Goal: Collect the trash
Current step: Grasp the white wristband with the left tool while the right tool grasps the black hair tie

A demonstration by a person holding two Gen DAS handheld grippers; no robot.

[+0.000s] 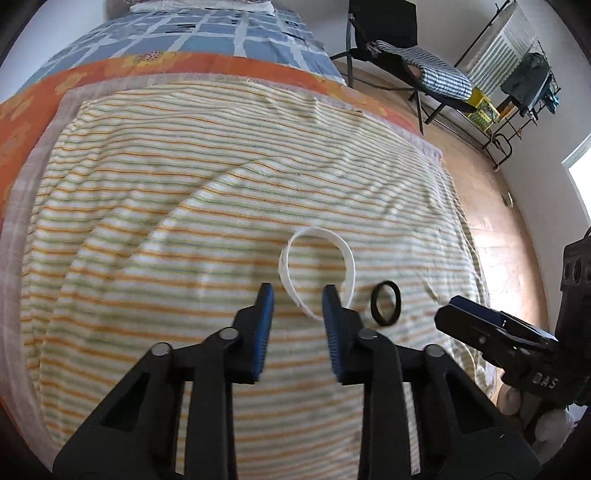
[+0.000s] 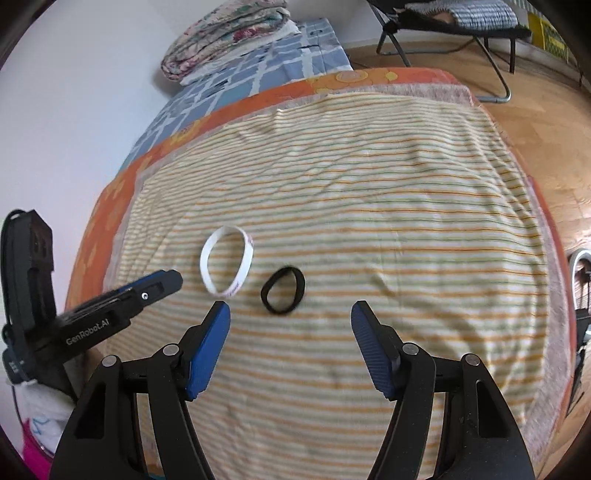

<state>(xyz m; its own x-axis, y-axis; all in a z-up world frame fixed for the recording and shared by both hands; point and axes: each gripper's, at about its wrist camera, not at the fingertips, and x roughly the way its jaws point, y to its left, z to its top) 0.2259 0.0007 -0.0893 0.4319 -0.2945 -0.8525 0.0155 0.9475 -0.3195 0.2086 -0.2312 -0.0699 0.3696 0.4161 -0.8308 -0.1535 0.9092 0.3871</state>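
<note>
A white band ring (image 1: 349, 258) (image 2: 204, 260) lies flat on the striped yellow blanket (image 1: 166, 221) (image 2: 388, 206) that covers the bed. A smaller black elastic ring (image 1: 373, 301) (image 2: 300, 283) lies just to its right. My left gripper (image 1: 298, 295) stands over the near edge of the white ring; its blue pads are a narrow gap apart, with that edge showing between the tips, not pinched. My right gripper (image 2: 291, 308) is open wide just short of the black ring, nothing between its fingers. Each gripper shows in the other's view (image 1: 456, 312) (image 2: 166, 282).
An orange sheet (image 2: 110, 229) and a blue patchwork cover (image 1: 207, 33) lie beyond the blanket, with a folded quilt (image 2: 225, 33) by the wall. A folding chair (image 1: 384, 40) and a clothes rack (image 1: 524, 85) stand on the wooden floor (image 2: 535, 122) to the right.
</note>
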